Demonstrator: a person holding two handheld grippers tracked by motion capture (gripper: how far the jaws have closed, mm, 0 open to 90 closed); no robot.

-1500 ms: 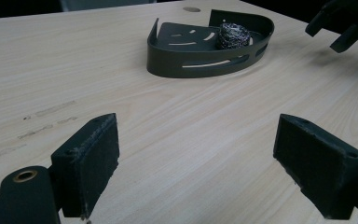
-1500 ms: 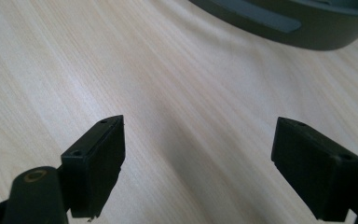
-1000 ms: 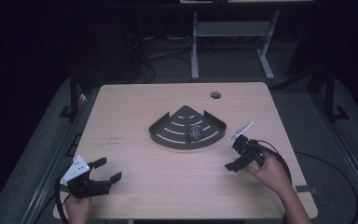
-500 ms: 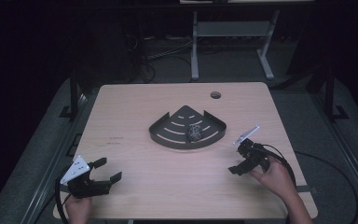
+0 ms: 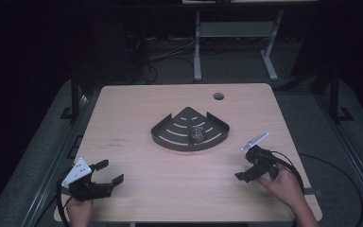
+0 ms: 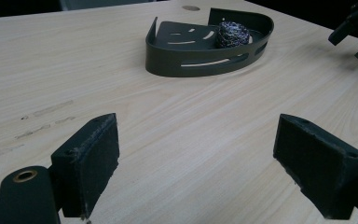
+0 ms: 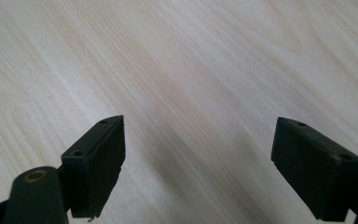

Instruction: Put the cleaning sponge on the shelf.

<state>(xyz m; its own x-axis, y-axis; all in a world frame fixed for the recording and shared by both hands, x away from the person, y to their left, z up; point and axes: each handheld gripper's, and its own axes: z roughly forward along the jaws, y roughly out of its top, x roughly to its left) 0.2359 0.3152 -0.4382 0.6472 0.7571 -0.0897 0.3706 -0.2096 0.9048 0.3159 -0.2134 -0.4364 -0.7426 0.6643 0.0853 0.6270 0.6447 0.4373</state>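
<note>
A dark fan-shaped slotted tray [image 5: 179, 137] sits mid-table, and a steel-wool scrubber ball [image 5: 198, 134] lies inside it near the curved wall. My left gripper [image 5: 109, 171] rests at the near left corner, open and empty, pointing toward the tray [image 6: 200, 58] and the scrubber [image 6: 232, 33]. My right gripper [image 5: 245, 168] hovers near the right front of the table, apart from the tray, tilted down. In the right gripper view its jaws [image 7: 198, 140] stand open over bare wood with nothing between them. The left gripper [image 6: 196, 140] is equally wide.
The light wooden table [image 5: 137, 109] has a round cable hole [image 5: 218, 96] at the back right. The right gripper [image 6: 354, 32] shows far off in the left gripper view. A metal stand [image 5: 231, 33] and cables lie on the dark floor behind.
My right gripper has drawn back from the tray toward the near right edge and dipped slightly. The left gripper has stayed put.
</note>
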